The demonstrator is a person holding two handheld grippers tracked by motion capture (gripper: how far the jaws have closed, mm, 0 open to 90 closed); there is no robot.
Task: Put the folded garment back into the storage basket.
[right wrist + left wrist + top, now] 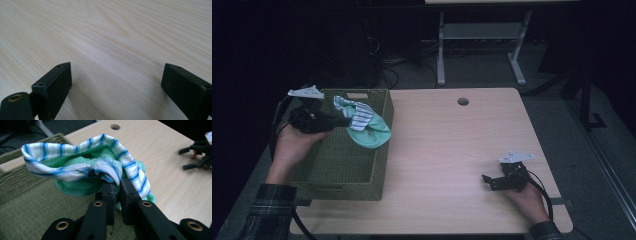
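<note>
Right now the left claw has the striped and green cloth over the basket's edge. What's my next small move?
Probably ease the left claw further over the green basket before letting go. The cloth is pinched tight but hangs over the basket's right rim, partly above the table, so a release here could spill it outside. The right claw rests open, clear of it.

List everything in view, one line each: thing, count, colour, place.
cloth: one bundle, green with white-and-blue stripes, held above the basket's right wall
basket: one, olive green woven, table's left end
table: one, light wood, hole near the far edge
table legs: white, on the floor beyond
left hand-held gripper: one, black, shut on the cloth
right hand-held gripper: one, black, open, low over the table's right part
</note>
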